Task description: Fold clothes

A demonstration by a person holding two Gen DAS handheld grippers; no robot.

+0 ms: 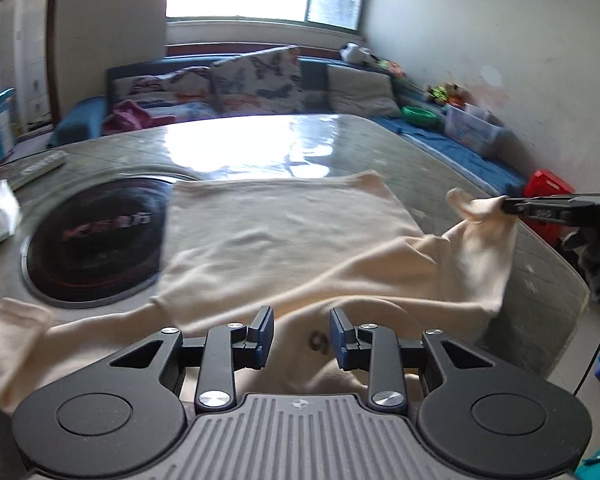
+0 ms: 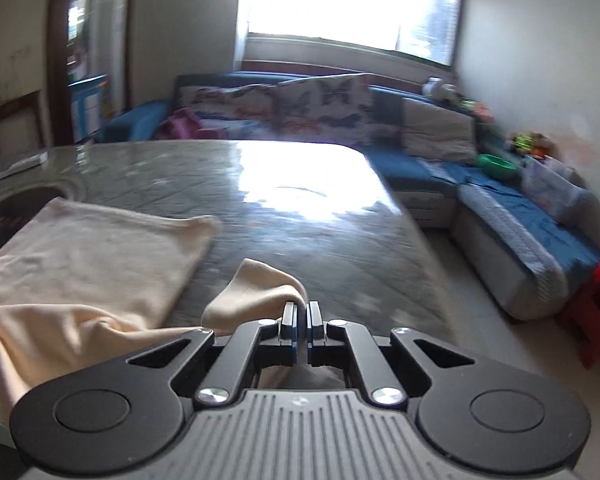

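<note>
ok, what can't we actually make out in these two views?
- Left wrist view: dark print on the cream cotton garment, partly hidden behind the open left tongs.
- Right wrist view: the right tongs cover the pinched fabric.
- Both views: sofa clutter, blurred; window, overexposed.

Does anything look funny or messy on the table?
Yes. The cream shirt lies partly over the round black cooktop set into the table, an odd place for clothes. One sleeve is lifted off the table, pinched in the right gripper. The left gripper is open above the shirt.
</note>
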